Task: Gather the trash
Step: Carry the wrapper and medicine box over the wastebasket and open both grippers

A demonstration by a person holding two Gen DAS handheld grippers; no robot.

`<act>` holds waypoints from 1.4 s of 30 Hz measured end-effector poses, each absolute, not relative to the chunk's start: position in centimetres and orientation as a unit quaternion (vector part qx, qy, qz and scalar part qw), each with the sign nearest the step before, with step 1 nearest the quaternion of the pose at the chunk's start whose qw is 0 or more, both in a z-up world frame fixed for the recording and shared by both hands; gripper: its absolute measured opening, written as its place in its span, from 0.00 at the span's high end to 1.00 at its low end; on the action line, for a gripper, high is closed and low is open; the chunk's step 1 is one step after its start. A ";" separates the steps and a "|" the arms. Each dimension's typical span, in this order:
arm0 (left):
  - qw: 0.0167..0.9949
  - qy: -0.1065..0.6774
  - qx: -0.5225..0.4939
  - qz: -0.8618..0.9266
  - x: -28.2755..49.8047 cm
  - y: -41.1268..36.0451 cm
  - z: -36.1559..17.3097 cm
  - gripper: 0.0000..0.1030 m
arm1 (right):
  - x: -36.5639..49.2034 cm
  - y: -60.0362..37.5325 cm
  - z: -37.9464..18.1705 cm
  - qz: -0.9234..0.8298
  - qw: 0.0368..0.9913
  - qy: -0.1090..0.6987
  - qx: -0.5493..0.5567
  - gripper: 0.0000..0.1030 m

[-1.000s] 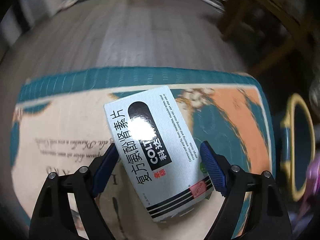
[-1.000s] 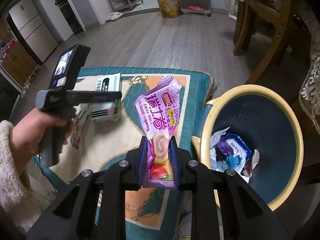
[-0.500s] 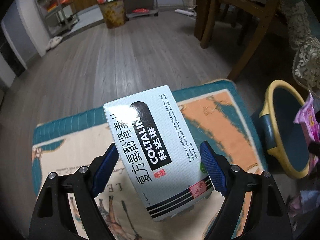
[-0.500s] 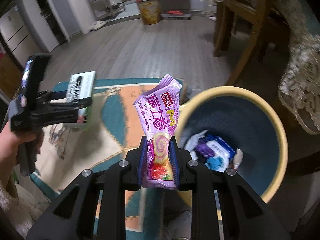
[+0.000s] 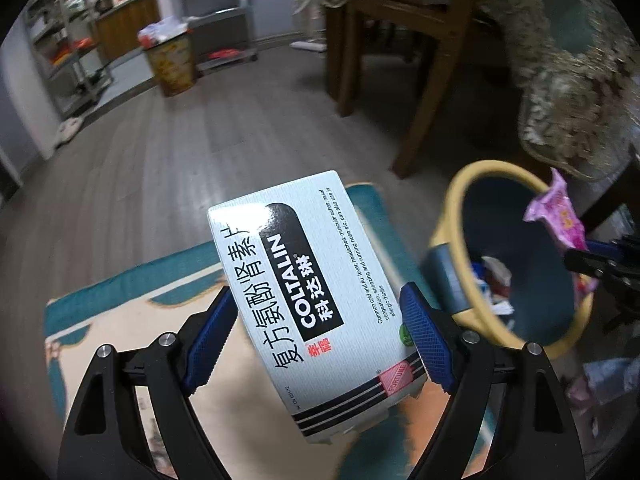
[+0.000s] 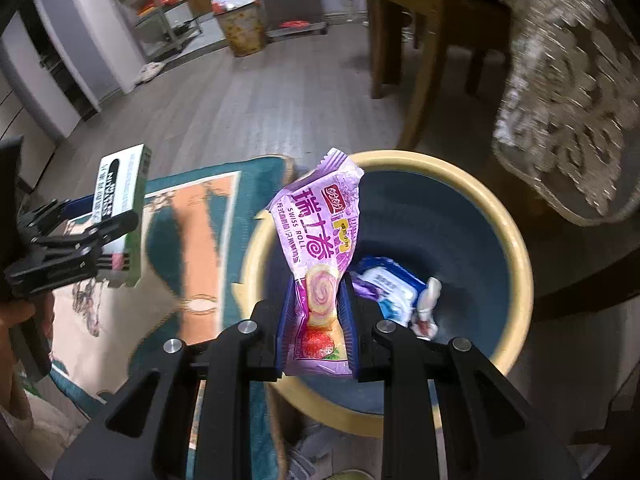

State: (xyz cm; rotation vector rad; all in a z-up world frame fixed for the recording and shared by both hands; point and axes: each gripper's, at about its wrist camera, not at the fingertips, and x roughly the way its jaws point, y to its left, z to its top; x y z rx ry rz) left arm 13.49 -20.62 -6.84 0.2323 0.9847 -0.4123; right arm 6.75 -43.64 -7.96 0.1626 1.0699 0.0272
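Holding wrapper [image 6: 316,264] over bin [image 6: 516,248]; left tool [image 5: 320,340] gripping box [image 5: 316,292].

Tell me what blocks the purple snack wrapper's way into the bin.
Nothing visible. The right gripper holds the wrapper over the open bin; only trash lies at the bottom.

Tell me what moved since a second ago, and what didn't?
Both hands carried their trash off the rug toward the bin. The purple wrapper now hangs over the bin's opening; the medicine box rose and swung closer. Nothing was dropped: both jaws stay clamped, and the bin kept its place.
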 end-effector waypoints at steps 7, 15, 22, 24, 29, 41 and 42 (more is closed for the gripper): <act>0.846 0.450 0.132 -0.253 11.7 -25.1 -7.1 0.20 | 5.7 -48.2 -9.2 -0.034 0.846 0.522 0.102 0.79; 0.833 0.438 0.150 -0.303 9.7 -29.2 -7.6 0.20 | 4.6 -51.8 -10.3 -0.064 0.832 0.531 0.146 0.79; 0.829 0.429 0.145 -0.327 8.9 -31.9 -8.0 0.19 | 4.2 -51.5 -10.6 -0.051 0.827 0.539 0.149 0.79; 0.828 0.430 0.140 -0.331 8.9 -32.4 -8.2 0.19 | 4.1 -51.5 -10.7 -0.047 0.825 0.541 0.153 0.79; 0.829 0.425 0.143 -0.335 8.9 -33.7 -8.8 0.19 | 4.1 -52.1 -11.1 -0.047 0.821 0.546 0.157 0.79; 0.828 0.429 0.122 -0.339 9.3 -34.8 -9.4 0.12 | 4.3 -51.7 -10.9 -0.053 0.831 0.534 0.146 0.62; 0.829 0.429 0.123 -0.337 9.4 -34.7 -9.4 0.12 | 4.3 -51.8 -10.9 -0.055 0.830 0.535 0.147 0.59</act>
